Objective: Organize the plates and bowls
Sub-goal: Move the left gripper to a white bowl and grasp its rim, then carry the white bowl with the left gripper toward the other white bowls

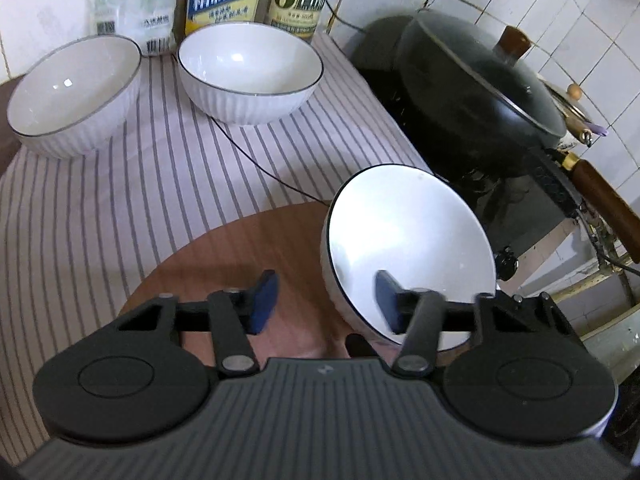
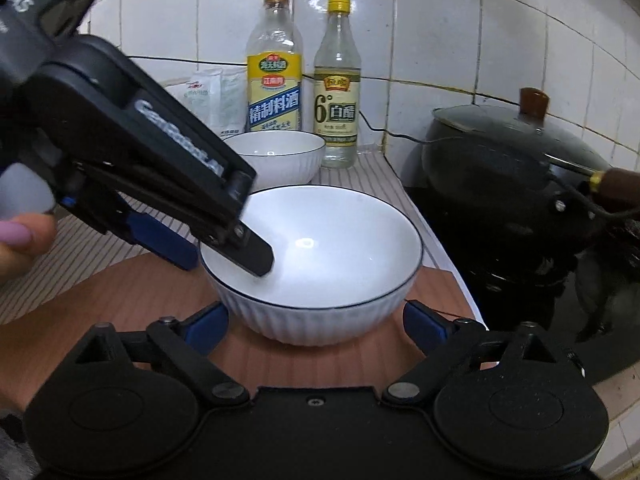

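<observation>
Yellow-label bottle [image 2: 274, 92] reads 精制料酒; neighbouring bottle [image 2: 337, 108] reads 6° 白醋.

Near bowl [image 2: 312, 264] on mat [image 2: 160, 292], two bowls [image 1: 248, 68] behind, wok [image 1: 476, 80] right

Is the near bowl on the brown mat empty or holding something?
Empty: near bowl shows bare white inside, apart from one hand-held gripper finger.

Wok [image 2: 516, 184] crowds right — striped cloth [image 1: 120, 208] open
</observation>
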Demonstrator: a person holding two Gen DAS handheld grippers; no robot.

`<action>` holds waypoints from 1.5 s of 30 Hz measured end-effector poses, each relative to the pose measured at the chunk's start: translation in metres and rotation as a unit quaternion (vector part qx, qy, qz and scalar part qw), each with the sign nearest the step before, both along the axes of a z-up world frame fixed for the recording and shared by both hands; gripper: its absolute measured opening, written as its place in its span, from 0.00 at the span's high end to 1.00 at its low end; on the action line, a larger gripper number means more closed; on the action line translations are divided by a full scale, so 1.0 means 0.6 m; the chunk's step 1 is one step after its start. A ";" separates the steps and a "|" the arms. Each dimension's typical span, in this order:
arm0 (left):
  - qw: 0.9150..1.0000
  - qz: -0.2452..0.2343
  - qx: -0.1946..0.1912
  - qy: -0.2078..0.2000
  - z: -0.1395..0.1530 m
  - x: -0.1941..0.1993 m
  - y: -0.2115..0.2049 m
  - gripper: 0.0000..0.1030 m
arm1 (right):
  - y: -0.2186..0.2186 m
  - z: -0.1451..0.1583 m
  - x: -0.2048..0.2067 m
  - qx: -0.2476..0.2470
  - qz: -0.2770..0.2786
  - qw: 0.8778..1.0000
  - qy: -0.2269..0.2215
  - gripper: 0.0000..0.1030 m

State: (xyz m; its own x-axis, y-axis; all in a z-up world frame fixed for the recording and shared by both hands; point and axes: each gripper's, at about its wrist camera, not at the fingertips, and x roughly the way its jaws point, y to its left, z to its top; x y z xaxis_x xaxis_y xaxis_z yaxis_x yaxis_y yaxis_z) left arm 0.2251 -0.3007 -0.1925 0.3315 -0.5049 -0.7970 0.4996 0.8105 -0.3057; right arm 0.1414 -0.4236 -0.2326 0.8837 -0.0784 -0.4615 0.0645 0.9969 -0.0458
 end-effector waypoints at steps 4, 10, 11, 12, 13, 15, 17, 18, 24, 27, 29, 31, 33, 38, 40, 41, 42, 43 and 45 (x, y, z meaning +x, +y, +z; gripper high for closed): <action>1.000 -0.015 -0.005 0.014 -0.002 0.004 -0.004 0.83 | 0.004 -0.002 0.014 -0.006 0.007 1.000 0.004 0.06; 0.999 -0.029 0.016 0.000 0.002 -0.003 -0.012 0.84 | 0.008 -0.006 0.013 -0.002 -0.003 1.000 -0.002 0.05; 0.999 -0.029 0.017 0.002 0.003 -0.003 -0.012 0.84 | 0.008 -0.005 0.012 -0.001 -0.003 1.000 -0.001 0.05; 0.999 -0.028 0.019 0.003 0.005 -0.004 -0.012 0.84 | 0.010 -0.005 0.011 0.000 -0.003 1.000 0.001 0.05; 0.999 -0.028 0.021 0.004 0.006 -0.005 -0.011 0.84 | 0.011 -0.004 0.011 0.001 -0.003 1.000 0.002 0.05; 0.999 -0.025 0.028 0.008 0.008 -0.006 -0.008 0.84 | 0.014 -0.003 0.011 0.006 -0.001 1.000 0.005 0.05; 0.999 -0.021 0.033 0.015 0.012 -0.008 -0.003 0.84 | 0.017 0.000 0.008 0.010 0.003 1.000 0.007 0.05; 0.999 -0.020 0.034 0.017 0.013 -0.009 0.000 0.84 | 0.019 0.002 0.006 0.012 0.003 1.000 0.007 0.05; 0.999 -0.021 0.048 0.014 0.038 -0.026 0.027 0.84 | 0.048 0.020 -0.010 0.018 0.013 1.000 0.004 0.06; 0.999 -0.013 0.052 0.008 0.053 -0.037 0.050 0.84 | 0.065 0.030 -0.017 0.020 0.023 1.000 -0.001 0.06; 0.998 -0.002 0.056 0.005 0.063 -0.042 0.068 0.85 | 0.082 0.037 -0.020 0.019 0.036 0.999 -0.003 0.05; 0.998 0.008 0.057 0.000 0.071 -0.047 0.088 0.85 | 0.098 0.044 -0.020 0.018 0.049 0.999 -0.007 0.06; 0.998 0.019 0.060 -0.005 0.081 -0.051 0.111 0.84 | 0.114 0.050 -0.018 0.017 0.064 0.998 -0.011 0.06; 0.997 0.050 0.058 -0.006 0.098 -0.050 0.172 0.84 | 0.157 0.064 -0.009 0.007 0.106 0.994 -0.019 0.05; 0.997 0.060 0.057 -0.005 0.100 -0.047 0.191 0.84 | 0.174 0.068 -0.005 0.005 0.120 0.993 -0.020 0.05; 0.996 0.064 0.057 -0.005 0.100 -0.045 0.201 0.84 | 0.181 0.069 -0.002 0.004 0.125 0.992 -0.020 0.05; 0.996 0.065 0.060 -0.006 0.100 -0.043 0.207 0.84 | 0.187 0.069 0.003 0.003 0.130 0.991 -0.020 0.05; 0.996 0.068 0.061 -0.007 0.099 -0.041 0.215 0.84 | 0.193 0.068 0.008 0.003 0.135 0.991 -0.020 0.05; 0.995 0.076 0.060 -0.007 0.096 -0.034 0.228 0.84 | 0.202 0.066 0.018 0.006 0.144 0.989 -0.017 0.05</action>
State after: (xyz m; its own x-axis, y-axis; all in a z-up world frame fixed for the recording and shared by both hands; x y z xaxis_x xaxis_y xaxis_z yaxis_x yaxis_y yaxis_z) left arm 0.2048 -0.1638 -0.1348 0.4080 -0.3489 -0.8437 0.3709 0.9078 -0.1960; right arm 0.1522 -0.3026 -0.1932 0.8834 0.1852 -0.4305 -0.2219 0.9744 -0.0362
